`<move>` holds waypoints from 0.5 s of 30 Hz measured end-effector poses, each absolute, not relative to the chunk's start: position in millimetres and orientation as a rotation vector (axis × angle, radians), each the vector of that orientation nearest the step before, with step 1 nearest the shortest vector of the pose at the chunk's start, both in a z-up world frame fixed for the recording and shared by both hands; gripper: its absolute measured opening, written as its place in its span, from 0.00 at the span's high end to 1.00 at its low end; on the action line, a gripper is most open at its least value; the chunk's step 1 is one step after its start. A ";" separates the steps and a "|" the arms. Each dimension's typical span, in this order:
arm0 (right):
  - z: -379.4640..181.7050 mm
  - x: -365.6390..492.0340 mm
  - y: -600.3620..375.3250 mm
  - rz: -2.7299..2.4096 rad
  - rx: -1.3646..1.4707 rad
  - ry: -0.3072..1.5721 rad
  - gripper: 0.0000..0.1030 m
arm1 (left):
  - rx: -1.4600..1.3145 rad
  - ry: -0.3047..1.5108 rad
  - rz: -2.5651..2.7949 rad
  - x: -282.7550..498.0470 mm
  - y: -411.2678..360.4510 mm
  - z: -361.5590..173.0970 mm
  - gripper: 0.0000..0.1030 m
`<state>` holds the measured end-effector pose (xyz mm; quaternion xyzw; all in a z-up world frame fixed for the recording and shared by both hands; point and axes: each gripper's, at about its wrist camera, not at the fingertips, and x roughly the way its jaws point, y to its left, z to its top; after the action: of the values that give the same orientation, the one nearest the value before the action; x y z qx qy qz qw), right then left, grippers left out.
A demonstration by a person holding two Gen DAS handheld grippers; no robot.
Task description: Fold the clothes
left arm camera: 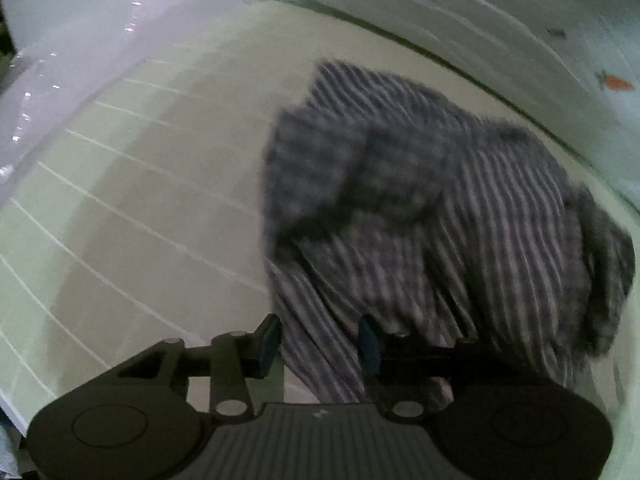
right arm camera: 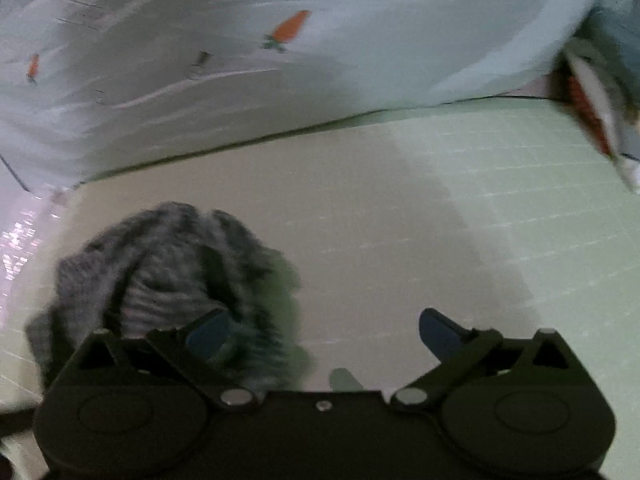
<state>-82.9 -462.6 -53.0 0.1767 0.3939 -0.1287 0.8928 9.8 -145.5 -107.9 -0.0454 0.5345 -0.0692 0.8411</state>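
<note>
- Left gripper (left arm camera: 319,340) stood partly open, striped cloth (left arm camera: 432,216) bunched between its fingers.
- Cloth ran toward 1 o'clock over the green mat (left arm camera: 140,200).
- Right gripper (right arm camera: 326,334) gaped wide, empty, cloth (right arm camera: 168,272) at 10 o'clock.

The garment (left arm camera: 440,208) lies on the mat (left arm camera: 140,200), before the sheet (left arm camera: 480,8).

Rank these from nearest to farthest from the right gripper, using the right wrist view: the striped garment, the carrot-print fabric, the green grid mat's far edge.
1. Striped garment: nearest, bunched on the mat by the right gripper, at its left finger.
2. Green grid mat, far edge: farther, straight ahead.
3. Carrot-print fabric: farthest, rising behind that edge.
</note>
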 end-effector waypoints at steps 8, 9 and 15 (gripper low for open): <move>-61.3 -34.6 -425.3 -0.040 0.413 0.864 0.39 | -0.060 1.106 -0.116 8.5 -151.2 -112.5 0.91; -64.7 -31.7 -422.8 -0.030 0.385 0.882 0.72 | -0.082 1.109 -0.111 10.2 -147.7 -112.6 0.96; -47.7 -61.8 -459.7 -0.139 0.332 0.773 0.96 | -0.071 1.095 -0.081 15.0 -142.7 -114.5 0.98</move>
<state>-61.8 -459.7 -47.7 0.1611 0.3748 -0.0676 0.9105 15.0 -142.7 -114.5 -0.0340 0.5202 -0.0385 0.8525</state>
